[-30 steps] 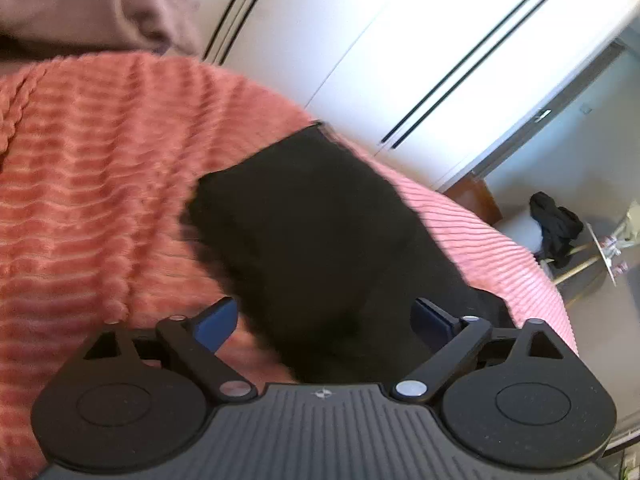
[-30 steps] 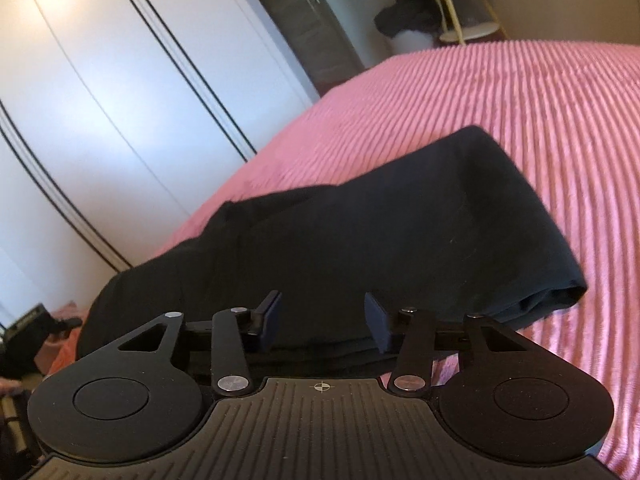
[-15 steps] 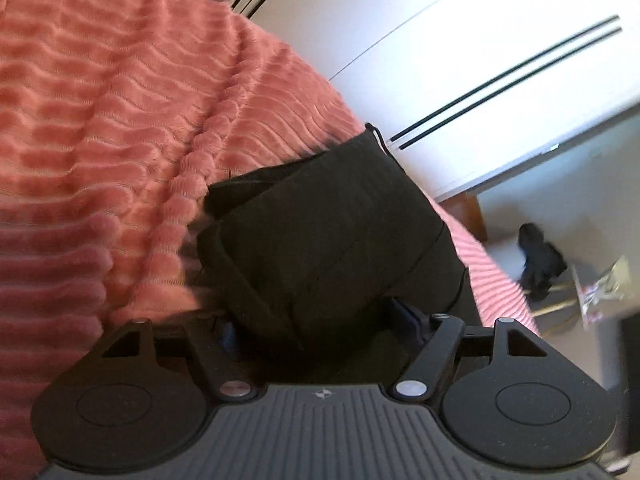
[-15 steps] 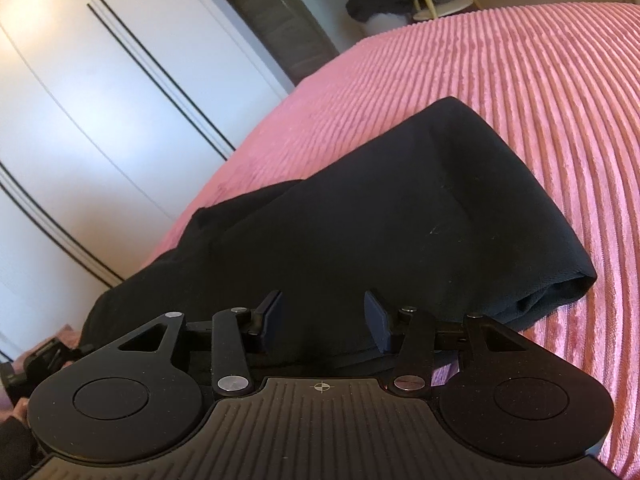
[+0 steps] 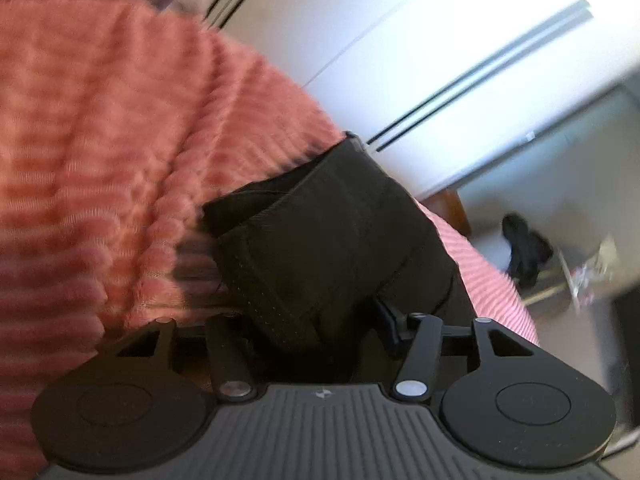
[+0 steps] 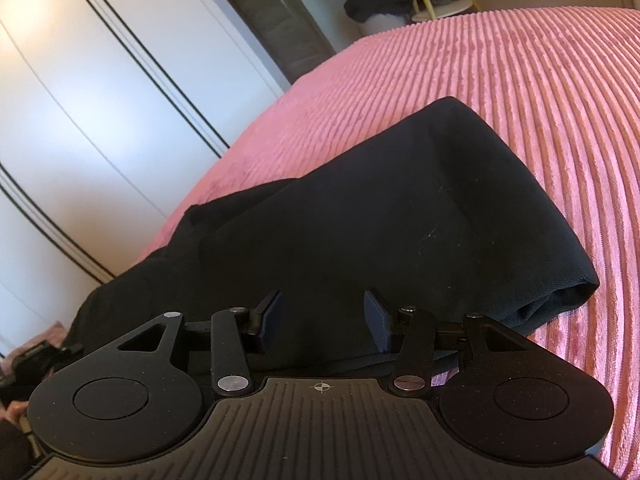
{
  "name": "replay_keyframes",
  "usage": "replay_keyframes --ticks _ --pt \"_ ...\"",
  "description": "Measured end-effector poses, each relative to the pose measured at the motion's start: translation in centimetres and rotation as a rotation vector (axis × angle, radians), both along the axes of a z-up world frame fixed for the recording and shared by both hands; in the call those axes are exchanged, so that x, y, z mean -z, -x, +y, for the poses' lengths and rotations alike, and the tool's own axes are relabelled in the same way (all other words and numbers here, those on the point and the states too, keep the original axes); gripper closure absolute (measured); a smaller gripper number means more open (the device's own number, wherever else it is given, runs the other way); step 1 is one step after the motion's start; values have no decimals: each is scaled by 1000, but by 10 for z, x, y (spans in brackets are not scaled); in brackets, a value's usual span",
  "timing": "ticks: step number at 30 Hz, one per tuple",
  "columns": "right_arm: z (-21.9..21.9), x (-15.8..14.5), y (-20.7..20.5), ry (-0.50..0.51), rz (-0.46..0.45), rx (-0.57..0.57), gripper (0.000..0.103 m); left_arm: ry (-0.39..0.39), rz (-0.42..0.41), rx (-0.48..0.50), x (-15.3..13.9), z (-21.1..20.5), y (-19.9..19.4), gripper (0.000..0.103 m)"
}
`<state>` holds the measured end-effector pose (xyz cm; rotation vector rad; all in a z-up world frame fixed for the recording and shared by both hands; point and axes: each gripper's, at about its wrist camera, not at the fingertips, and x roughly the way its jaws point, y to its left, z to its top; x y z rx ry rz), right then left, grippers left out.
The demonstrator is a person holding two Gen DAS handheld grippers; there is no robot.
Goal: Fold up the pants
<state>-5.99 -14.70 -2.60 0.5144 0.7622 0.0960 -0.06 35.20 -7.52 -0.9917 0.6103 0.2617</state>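
The black soft-fabric pants (image 6: 400,216) lie part-folded on the pink ribbed bedspread (image 6: 540,80), limp and light; a stitched hem would likely grip best. The left tongs (image 5: 316,332) pinch a bunched edge; the right tongs (image 6: 324,320) hover spread above the cloth.

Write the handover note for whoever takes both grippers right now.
Left gripper: fingers on either side of a thick seamed edge of the black pants; whether they are actually clamped is unclear.
Right gripper: open, fingers just over the cloth, holding nothing.
Pants: already folded into a layered bundle on the pink ribbed bedspread, rounded fold end toward the right in the right wrist view.
Done: at least one fold.
Left: probably bring the left-hand end over, then flatten the stack.
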Motion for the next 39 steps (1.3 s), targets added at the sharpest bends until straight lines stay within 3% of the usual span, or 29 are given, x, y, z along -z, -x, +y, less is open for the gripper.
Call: replay_keyframes --ticks 2,3,4,6,9,13,16,20,24,25,26,28,29,32,35,39 --pt "0 -1 1 4 -1 2 52 10 -7 -13 -6 0 1 62" --pt "-1 -2 2 6 -4 4 52 -28 -7 0 -16 -3 2 70" --pt "-1 -2 3 6 -9 7 52 -79 -14 19 -27 -6 0 77" --pt "-3 -3 4 3 -16 14 51 -230 -24 84 -56 -22 -1 80" --pt "-7 -3 5 -11 -24 32 51 -484 -86 196 -108 -64 0 81" --pt "-13 -6 10 -39 -49 52 51 -706 -224 350 -164 -137 5 81" --pt "-18 -10 15 -60 -69 60 51 -804 -305 476 -191 -197 9 81" --pt "-26 -13 21 -101 -94 77 51 -900 -340 599 -192 -274 7 81" --pt "-35 -15 26 -155 -109 98 51 -970 -331 711 -172 -338 9 78" --pt "-38 -15 27 -166 -111 105 51 -997 -325 750 -165 -353 8 70" --pt "-40 -15 28 -175 -112 109 51 -1015 -325 784 -158 -367 8 61" --pt "-44 -15 31 -192 -114 116 51 -985 -334 823 -149 -384 11 12" --pt "-46 -16 33 -201 -115 117 51 -976 -326 818 -145 -390 12 7" --pt "-51 -16 37 -235 -115 124 50 -935 -321 819 -138 -396 22 7" --pt "-55 -17 40 -257 -111 108 47 -907 -263 789 -129 -377 29 6" --pt "-54 -13 31 -286 -81 77 44 -896 -66 619 -102 -326 23 5"
